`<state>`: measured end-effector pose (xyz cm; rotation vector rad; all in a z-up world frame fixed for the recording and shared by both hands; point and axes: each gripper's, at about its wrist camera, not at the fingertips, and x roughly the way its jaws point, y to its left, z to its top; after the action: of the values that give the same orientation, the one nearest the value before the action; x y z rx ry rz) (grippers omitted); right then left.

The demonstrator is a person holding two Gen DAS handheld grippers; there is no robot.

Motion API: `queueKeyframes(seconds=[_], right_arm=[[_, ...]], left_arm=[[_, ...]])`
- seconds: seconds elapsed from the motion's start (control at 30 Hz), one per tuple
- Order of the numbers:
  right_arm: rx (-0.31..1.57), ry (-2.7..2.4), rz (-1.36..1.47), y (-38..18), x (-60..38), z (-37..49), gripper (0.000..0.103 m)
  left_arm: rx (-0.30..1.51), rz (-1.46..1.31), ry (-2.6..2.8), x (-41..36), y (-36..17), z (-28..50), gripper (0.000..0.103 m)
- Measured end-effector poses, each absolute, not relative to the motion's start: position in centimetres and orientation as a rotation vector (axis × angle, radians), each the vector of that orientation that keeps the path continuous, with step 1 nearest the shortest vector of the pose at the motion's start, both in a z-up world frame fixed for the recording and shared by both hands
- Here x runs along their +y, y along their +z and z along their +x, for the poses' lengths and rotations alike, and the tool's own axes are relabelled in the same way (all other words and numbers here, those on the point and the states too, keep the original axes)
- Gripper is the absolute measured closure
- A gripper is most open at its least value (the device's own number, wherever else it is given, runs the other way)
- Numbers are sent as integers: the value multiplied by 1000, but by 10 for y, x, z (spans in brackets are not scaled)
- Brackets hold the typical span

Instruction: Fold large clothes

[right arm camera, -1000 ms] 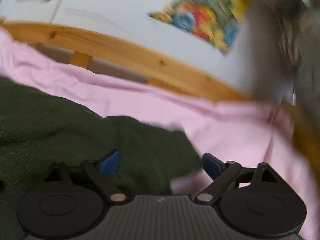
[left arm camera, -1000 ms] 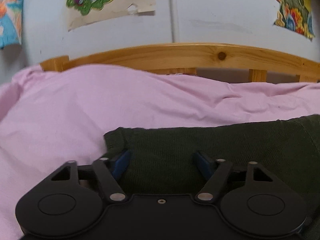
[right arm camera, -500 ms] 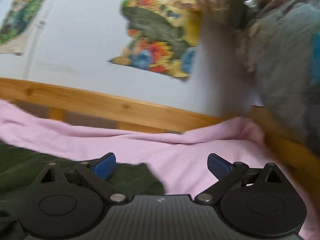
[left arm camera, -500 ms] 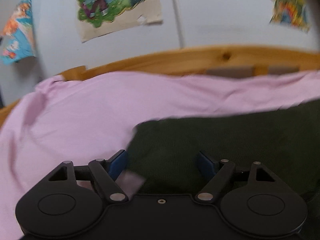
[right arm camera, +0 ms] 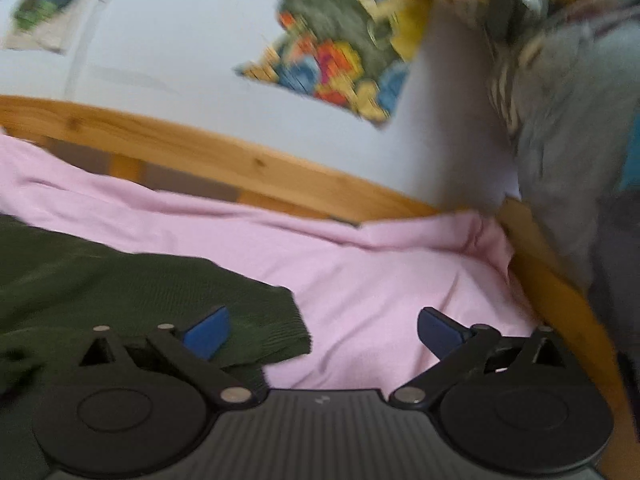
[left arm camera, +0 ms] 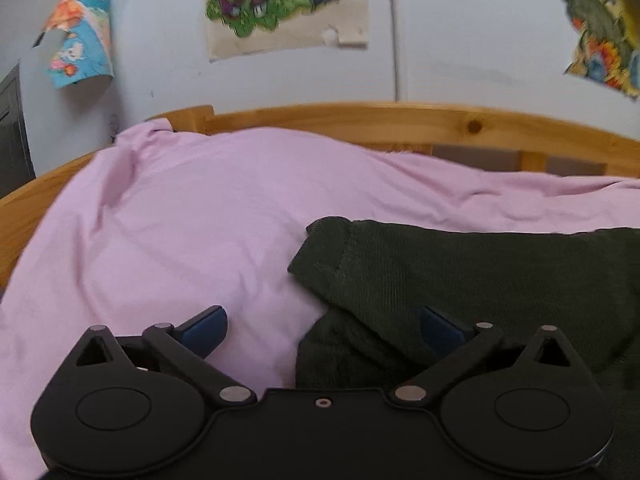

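A dark green knitted garment [left arm camera: 472, 280] lies folded on the pink bed sheet [left arm camera: 180, 232]. In the left wrist view its left edge runs between my fingers. My left gripper [left arm camera: 322, 330] is open and empty, just above the garment's left corner. In the right wrist view the garment [right arm camera: 120, 292] fills the lower left, with its right corner ending near my left blue pad. My right gripper [right arm camera: 322, 330] is open and empty, over the sheet [right arm camera: 380, 280] beside that corner.
A wooden bed frame [left arm camera: 400, 120] rims the mattress at the back and on the left, and at the right side [right arm camera: 560, 300] in the right wrist view. Posters [left arm camera: 280, 0] hang on the white wall. Grey clothing [right arm camera: 580, 120] hangs at the far right.
Both grippers have drawn outward off the garment: the left one has shifted left so the garment's edge now lies between its fingers, and the right one has shifted right over the sheet. Both stay open.
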<state>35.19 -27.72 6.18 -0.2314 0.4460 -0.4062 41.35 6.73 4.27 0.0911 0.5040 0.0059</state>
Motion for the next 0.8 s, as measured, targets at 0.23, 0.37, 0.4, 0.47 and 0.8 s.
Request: queueKeyframes(seconds=[0.23, 0.37, 0.4, 0.47, 0.8], right_arm=[[445, -125, -325, 81, -220, 255, 0], [481, 16, -387, 74, -191, 201, 0], [489, 50, -406, 71, -183, 188, 0], [494, 114, -444, 63, -167, 161, 0], [647, 317, -486, 12, -113, 78, 0]], left_arm=[[542, 151, -121, 58, 47, 326, 1], [590, 183, -217, 48, 43, 268, 1], [599, 195, -244, 44, 41, 252, 1], [631, 212, -296, 38, 38, 225, 1], [801, 345, -533, 9, -1, 127, 1]])
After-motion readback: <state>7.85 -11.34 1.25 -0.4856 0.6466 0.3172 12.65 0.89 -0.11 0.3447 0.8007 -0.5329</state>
